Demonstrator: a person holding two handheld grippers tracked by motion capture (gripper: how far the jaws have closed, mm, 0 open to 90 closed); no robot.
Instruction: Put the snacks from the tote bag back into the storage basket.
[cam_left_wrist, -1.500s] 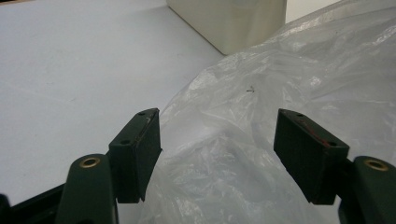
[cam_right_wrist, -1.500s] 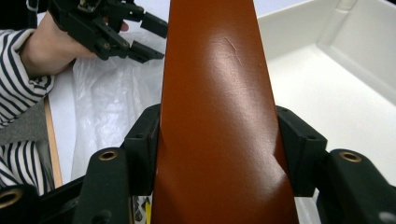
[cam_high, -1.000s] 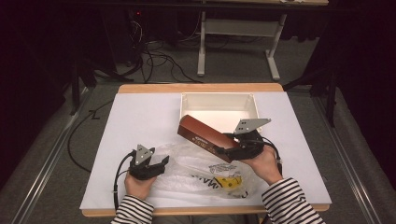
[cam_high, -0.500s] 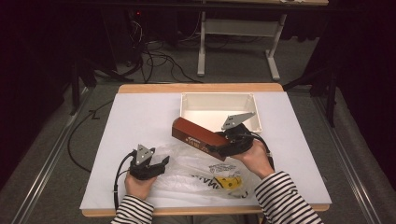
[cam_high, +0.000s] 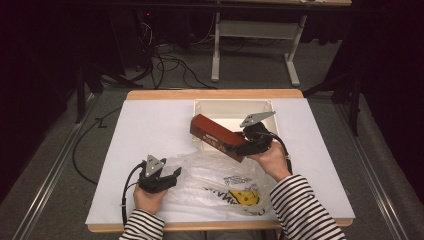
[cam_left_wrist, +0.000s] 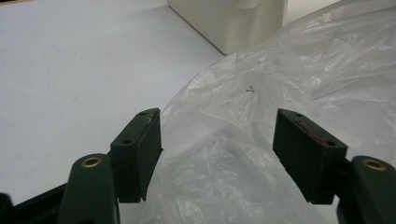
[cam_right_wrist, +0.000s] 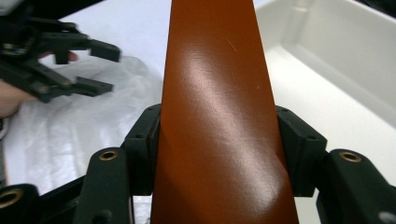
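Since the earlier frames the right gripper (cam_high: 239, 145) has carried the brown box (cam_high: 217, 136) leftward across the table, so the box's far end now hangs over the near left corner of the white tray (cam_high: 231, 106) instead of over its middle. The left gripper (cam_high: 171, 176) has kept its place.

The right gripper's jaws pinch the box across its width; in the right gripper view the pads press both long sides of the box (cam_right_wrist: 219, 116), which runs straight away from the camera. The box is held clear of the table, tilted, with its far end higher and pointing away to the left, and its near end above the far edge of the plastic bag (cam_high: 220, 182).

The left gripper rests at the bag's left edge with its jaws spread wide. In the left gripper view the crumpled clear bag (cam_left_wrist: 261, 140) lies between and beyond the jaws, and neither pad presses on it. The tray's corner (cam_left_wrist: 233, 23) stands just past the bag.

The bag lies flat on the white table (cam_high: 150, 125), near the front edge, with yellow print on its near right part.
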